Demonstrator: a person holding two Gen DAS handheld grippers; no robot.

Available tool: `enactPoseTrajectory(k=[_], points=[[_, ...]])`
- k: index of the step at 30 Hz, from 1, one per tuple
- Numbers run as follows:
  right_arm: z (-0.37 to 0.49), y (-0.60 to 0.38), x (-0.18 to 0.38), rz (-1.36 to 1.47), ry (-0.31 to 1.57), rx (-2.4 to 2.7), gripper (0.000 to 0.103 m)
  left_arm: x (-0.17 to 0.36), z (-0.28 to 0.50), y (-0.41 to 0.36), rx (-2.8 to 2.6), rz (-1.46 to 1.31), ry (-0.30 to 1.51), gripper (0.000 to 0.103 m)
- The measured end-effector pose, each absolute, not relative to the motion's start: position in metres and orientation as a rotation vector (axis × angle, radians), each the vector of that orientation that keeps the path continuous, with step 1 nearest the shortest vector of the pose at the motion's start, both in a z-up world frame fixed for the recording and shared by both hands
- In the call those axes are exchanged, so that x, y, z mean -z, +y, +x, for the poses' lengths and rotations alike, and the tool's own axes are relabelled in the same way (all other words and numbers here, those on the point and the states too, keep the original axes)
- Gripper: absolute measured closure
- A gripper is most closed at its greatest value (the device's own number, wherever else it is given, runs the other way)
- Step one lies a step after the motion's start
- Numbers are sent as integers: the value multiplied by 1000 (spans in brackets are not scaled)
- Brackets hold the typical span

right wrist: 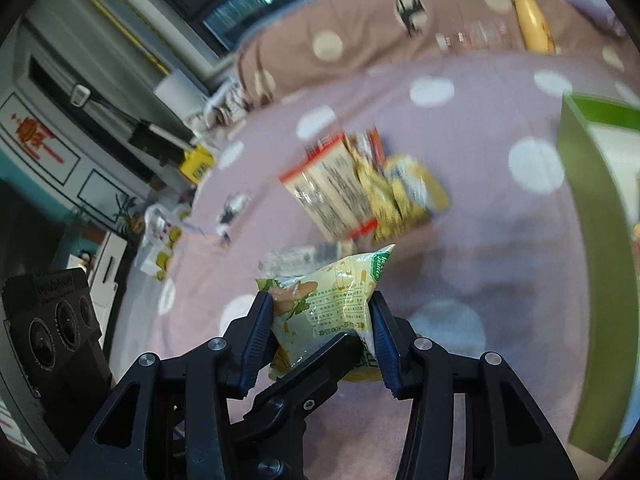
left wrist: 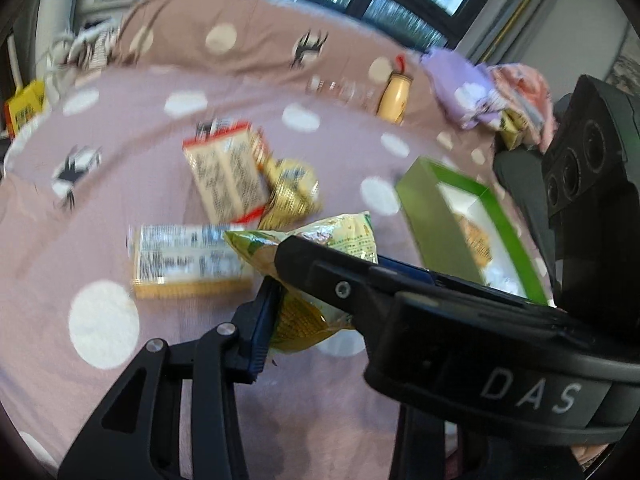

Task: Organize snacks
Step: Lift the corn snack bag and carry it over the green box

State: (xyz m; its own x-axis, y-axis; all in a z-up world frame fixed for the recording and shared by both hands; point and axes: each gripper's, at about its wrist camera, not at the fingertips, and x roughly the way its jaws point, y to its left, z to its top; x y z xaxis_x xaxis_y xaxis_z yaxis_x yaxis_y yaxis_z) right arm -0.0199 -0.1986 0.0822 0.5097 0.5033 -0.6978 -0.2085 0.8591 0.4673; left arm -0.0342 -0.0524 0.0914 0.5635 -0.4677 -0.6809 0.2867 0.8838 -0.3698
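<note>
A green and yellow snack packet (left wrist: 340, 236) (right wrist: 332, 300) hangs above the pink dotted bedspread (left wrist: 120, 200), gripped from two sides. My left gripper (left wrist: 312, 312) is shut on its lower part; only the left blue pad (left wrist: 262, 320) shows, since the right gripper's black finger (left wrist: 344, 280) crosses over the other. In the right wrist view my right gripper (right wrist: 322, 320) is shut on the packet, a blue pad pressing on each side. The left gripper's finger (right wrist: 316, 360) reaches across in front of it.
Loose snacks lie beyond: a red-edged packet (left wrist: 224, 172) (right wrist: 332, 188), a gold packet (left wrist: 292, 192) (right wrist: 400, 196) and a white-and-gold one (left wrist: 188, 260). An open green box (left wrist: 432, 216) (right wrist: 592, 240) stands at the right. A yellow bottle (left wrist: 394, 98) lies far back, beside a purple bag (left wrist: 468, 88).
</note>
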Motion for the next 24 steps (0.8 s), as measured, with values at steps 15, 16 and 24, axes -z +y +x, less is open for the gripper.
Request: enactPoseTrajectory(k=[15, 16, 24], points=[[-58, -272, -174, 353, 615, -310, 52, -165, -40, -119, 648, -141, 589, 65], [-59, -279, -174, 359, 607, -289, 52, -165, -38, -129, 670, -141, 588, 65], [-58, -352, -171, 470, 603, -140, 52, -164, -28, -200, 779, -113, 625, 67]])
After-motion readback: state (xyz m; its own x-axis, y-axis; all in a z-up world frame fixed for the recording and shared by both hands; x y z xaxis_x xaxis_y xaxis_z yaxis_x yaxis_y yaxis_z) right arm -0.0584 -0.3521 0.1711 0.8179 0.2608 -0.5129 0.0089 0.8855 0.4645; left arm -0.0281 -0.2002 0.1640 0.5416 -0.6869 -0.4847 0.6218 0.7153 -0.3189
